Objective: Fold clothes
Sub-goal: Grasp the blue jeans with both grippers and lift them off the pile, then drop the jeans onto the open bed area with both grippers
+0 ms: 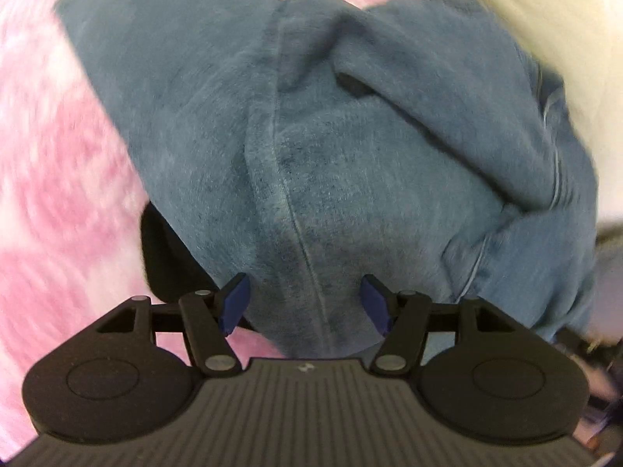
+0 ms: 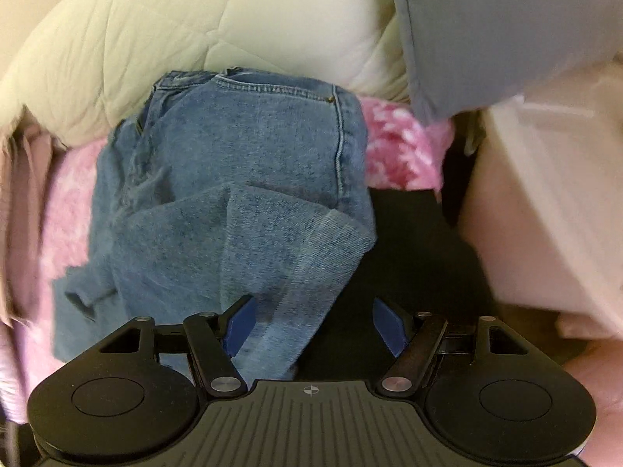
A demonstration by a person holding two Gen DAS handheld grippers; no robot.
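Blue-padded fingers of the left gripper (image 1: 305,305) stand apart over a seam of the jeans (image 1: 311,148), clamping nothing. Those of the right gripper (image 2: 315,321) are likewise spread, one pad beside a turned-over leg hem. Partly doubled over, the jeans lie on the pink blanket (image 1: 50,194), close to its edge by the cream quilt (image 2: 194,19). Denim looks heavy, limp yet thick; hems or waistband should give the firmest hold.
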